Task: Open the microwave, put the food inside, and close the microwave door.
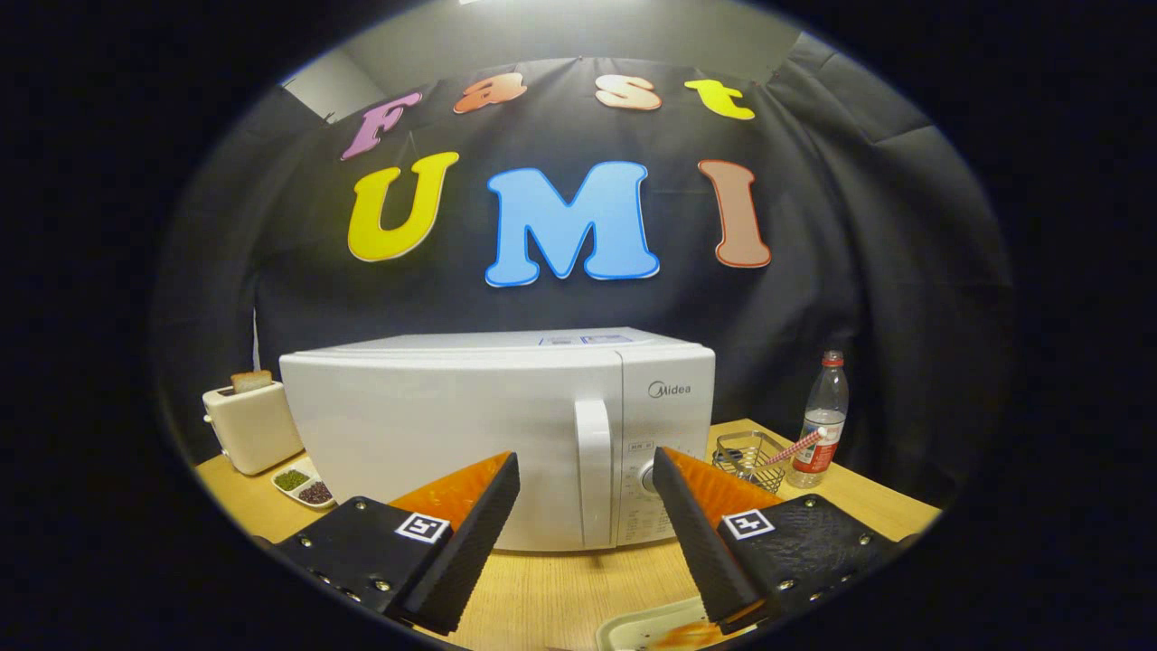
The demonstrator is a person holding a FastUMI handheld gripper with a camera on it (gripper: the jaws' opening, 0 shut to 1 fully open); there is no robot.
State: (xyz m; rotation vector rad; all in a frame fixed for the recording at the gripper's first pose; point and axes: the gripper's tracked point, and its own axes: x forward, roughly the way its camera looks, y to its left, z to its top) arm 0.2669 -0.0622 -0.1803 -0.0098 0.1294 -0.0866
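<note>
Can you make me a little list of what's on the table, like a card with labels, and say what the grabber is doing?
Microwave: white, door shut, handle beyond the open fingers
Gripper: open, holding nothing
Toaster: beside the microwave, bread in its slot
Small dish: by the toaster, two fillings, green and dark
Wire basket: on the microwave's other side
Bottle: upright by the basket
Food tray: close under the fingers
Task step: door not yet opened

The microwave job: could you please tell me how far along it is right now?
Nothing looks done yet: the microwave has its door shut. In hand: the gripper is open and holds nothing, its fingers framing the door handle just ahead. Left: pulling the door open, putting in the food, apparently on the tray under the fingers, and closing the door.
</note>
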